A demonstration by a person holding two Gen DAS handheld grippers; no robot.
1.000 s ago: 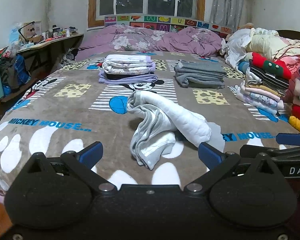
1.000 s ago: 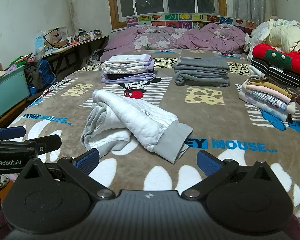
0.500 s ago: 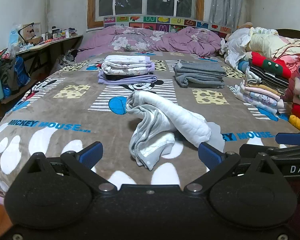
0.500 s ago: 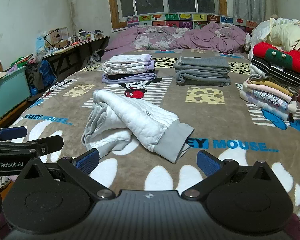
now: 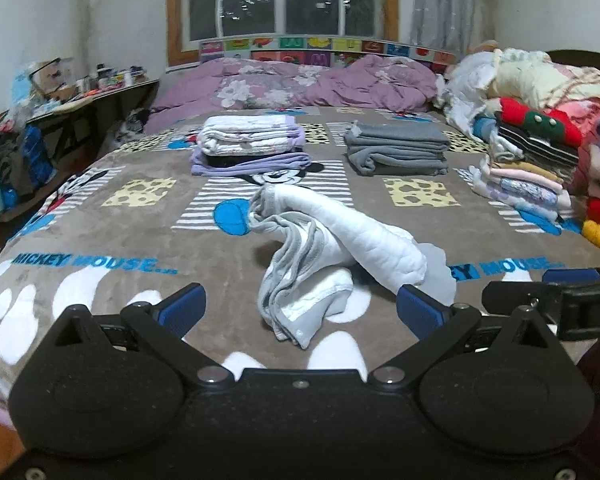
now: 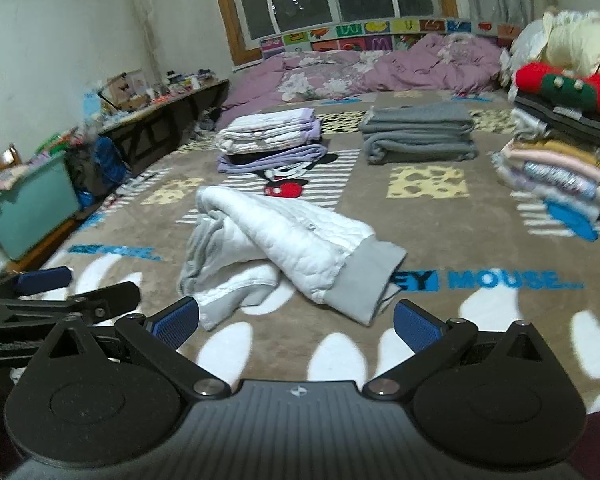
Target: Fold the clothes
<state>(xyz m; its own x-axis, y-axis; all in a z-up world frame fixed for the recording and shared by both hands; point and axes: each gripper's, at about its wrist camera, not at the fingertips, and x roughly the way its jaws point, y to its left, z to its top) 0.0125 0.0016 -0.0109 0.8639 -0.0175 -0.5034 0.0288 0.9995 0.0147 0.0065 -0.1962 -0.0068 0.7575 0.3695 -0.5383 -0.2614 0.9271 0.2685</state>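
Note:
A crumpled white quilted garment with grey cuffs (image 5: 332, 248) (image 6: 288, 248) lies in a heap on the Mickey Mouse blanket (image 5: 100, 240) (image 6: 480, 320) near the bed's front edge. My left gripper (image 5: 300, 312) hovers just short of it, open, with nothing between its blue pads. My right gripper (image 6: 296, 322) is open too, close to the garment's near side; its blue fingertip also shows in the left wrist view (image 5: 568, 276). The left gripper's blue fingertip (image 6: 44, 280) shows at the left of the right wrist view.
Behind the garment sit a folded white and lilac stack (image 5: 252, 148) and a folded grey stack (image 5: 396, 152). Tall piles of folded clothes (image 5: 540, 168) line the right side. A purple duvet (image 5: 300, 84) lies at the head. A cluttered bench (image 6: 152, 120) and teal bin (image 6: 28, 208) stand left.
Both grippers have edged forward and the garment looms slightly larger. The right wrist view has tilted and swung a little. The garment itself has not moved.

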